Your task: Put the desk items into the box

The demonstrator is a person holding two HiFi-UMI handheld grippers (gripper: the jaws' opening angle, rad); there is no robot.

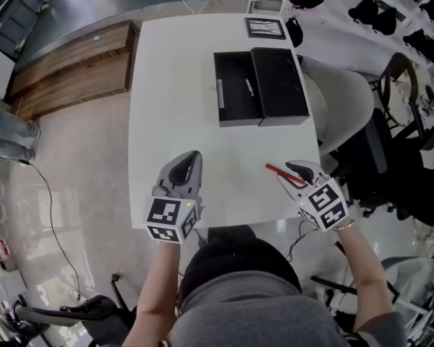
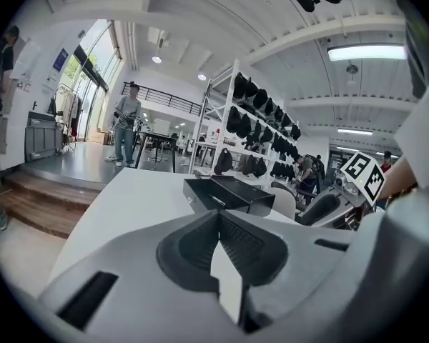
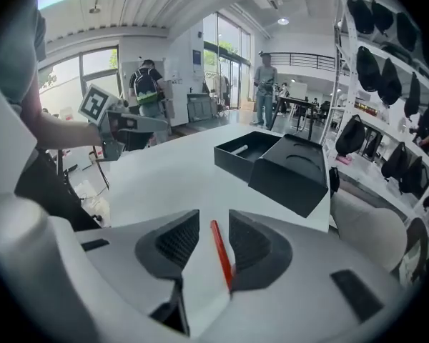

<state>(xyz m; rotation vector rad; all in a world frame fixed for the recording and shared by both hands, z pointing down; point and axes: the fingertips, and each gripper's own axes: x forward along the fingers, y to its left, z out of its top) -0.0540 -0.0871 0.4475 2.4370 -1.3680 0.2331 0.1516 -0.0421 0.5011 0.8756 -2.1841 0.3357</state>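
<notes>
Head view: your left gripper [image 1: 193, 157] is closed and empty. Your right gripper [image 1: 290, 174], nearer, stands wide open astride the red pen [image 1: 275, 170], which lies lengthwise between its jaws, ungripped. The box [image 1: 240, 119] waits farther ahead.

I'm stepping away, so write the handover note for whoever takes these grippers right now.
Left gripper: shut, empty, above the table.
Right gripper: open, red pen lying on the table between its jaws, not gripped.
Black box: open, far side of table, lid beside it.
Done: one pale slim item lies in the box.
To do: grip the pen, carry it to the box; the framed item beyond the box may follow.
</notes>
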